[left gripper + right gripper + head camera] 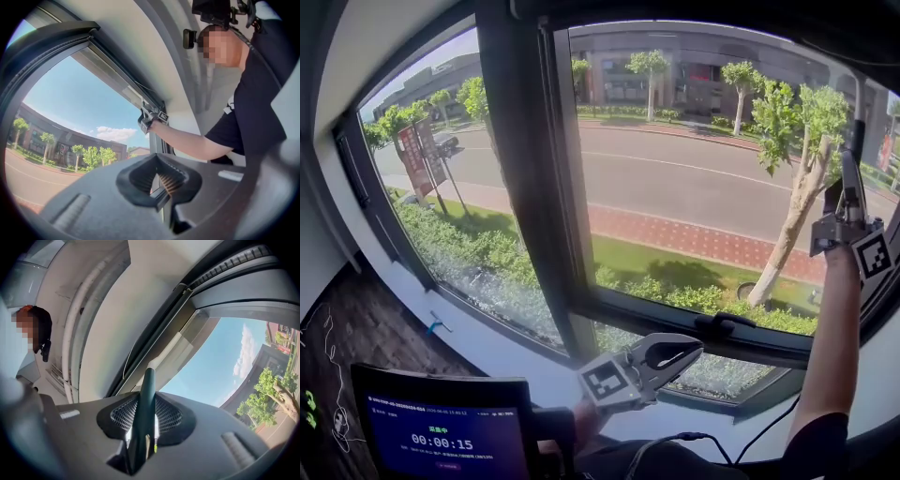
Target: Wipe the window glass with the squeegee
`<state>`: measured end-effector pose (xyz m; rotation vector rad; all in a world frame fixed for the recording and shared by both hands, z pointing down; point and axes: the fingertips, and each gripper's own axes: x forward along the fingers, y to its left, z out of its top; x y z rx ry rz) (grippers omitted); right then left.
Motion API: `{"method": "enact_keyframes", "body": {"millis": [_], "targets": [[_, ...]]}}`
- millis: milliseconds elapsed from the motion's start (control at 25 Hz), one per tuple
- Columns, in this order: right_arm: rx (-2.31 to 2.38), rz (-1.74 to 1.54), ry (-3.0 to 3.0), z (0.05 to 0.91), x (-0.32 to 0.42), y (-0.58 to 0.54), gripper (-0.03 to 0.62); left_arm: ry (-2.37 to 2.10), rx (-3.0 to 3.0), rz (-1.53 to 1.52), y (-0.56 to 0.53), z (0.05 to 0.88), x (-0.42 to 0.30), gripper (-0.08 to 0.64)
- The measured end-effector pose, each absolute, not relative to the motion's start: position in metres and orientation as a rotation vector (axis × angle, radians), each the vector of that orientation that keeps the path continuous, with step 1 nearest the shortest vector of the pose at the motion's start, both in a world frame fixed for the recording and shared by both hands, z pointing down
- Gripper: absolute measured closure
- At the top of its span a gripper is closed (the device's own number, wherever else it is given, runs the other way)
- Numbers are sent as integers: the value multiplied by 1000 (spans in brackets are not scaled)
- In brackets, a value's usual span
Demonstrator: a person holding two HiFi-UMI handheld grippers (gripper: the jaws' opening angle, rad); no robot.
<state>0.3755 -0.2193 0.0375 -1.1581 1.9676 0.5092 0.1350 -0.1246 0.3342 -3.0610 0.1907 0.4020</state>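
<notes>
The window glass (694, 178) fills the head view, with a street and trees behind it. My right gripper (846, 211) is raised high at the right edge of the right pane and is shut on the squeegee (859, 141). In the right gripper view the squeegee's dark green handle (146, 399) runs up from between the jaws of the right gripper (142, 444), and its pale head (165, 352) lies against the top of the window frame. My left gripper (670, 354) hangs low over the sill, shut and holding nothing, as the left gripper view (161, 199) confirms.
A dark mullion (530, 187) divides the two panes. On the lower frame sits a black window handle (722, 325). The white sill (487, 347) runs below. A tablet with a timer (441, 436) stands bottom left. A cable (694, 437) trails near the person's body.
</notes>
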Motion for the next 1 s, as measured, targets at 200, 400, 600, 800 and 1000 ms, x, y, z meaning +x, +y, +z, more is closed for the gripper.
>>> {"method": "enact_keyframes", "body": {"millis": [200,400,600,800,1000], "targets": [[-1161,525,1985,38,376,-219,492,201,-3070,395,-123,337,133,555],[-1154,514,1985,44,374,-219,492,216,-3073,398,-123,340,129,555],[-1174,498,1982,55,376,-217,492,222,-3088,379,-121,342,130,555],[-1174,487,1993,65,375,-214,492,203,-3097,378,-119,343,134,557],[-1176,455,1997,77,375,-212,492,186,-3107,375,-116,343,137,557]]}}
